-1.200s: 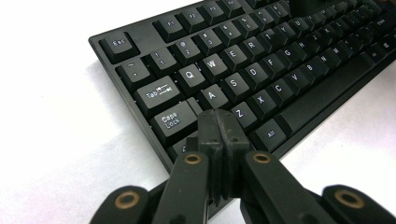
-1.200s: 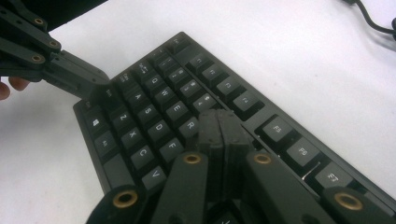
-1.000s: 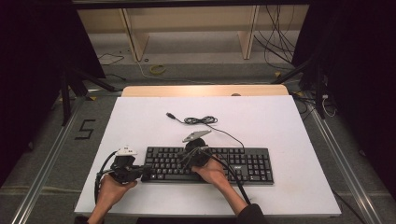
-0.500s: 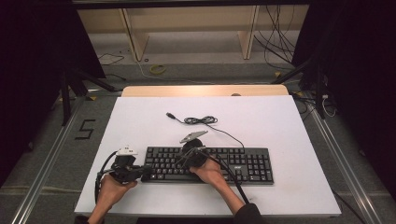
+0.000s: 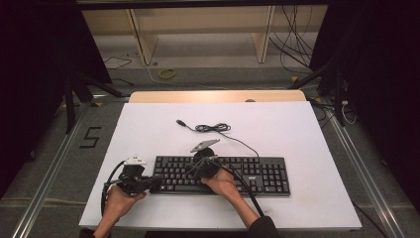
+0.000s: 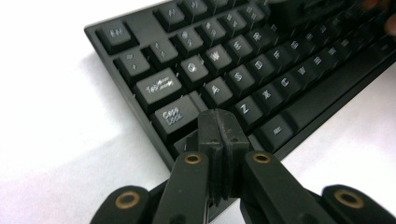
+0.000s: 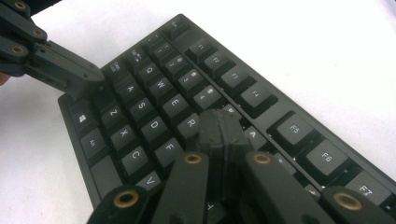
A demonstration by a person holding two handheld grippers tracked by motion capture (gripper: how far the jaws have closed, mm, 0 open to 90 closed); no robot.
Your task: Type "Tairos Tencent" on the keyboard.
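Observation:
A black keyboard (image 5: 257, 173) lies on the white table top (image 5: 277, 124), with its cable (image 5: 213, 128) coiled behind it. My left gripper (image 5: 154, 182) is shut and empty, its tips resting at the keyboard's left front corner, on the key below Caps Lock (image 6: 173, 115). In the left gripper view the closed tips (image 6: 219, 122) sit over that key. My right gripper (image 5: 195, 169) is shut too, tips down on the keys just right of R (image 7: 190, 122), as the right gripper view (image 7: 219, 122) shows. The left gripper's jaws (image 7: 91, 79) reach in at that view's upper left.
Bare white board stretches behind and to the right of the keyboard. The USB plug (image 5: 181, 122) lies at the cable's far end. A wooden strip (image 5: 218, 95) borders the table's back edge, with shelving legs and floor cables beyond it.

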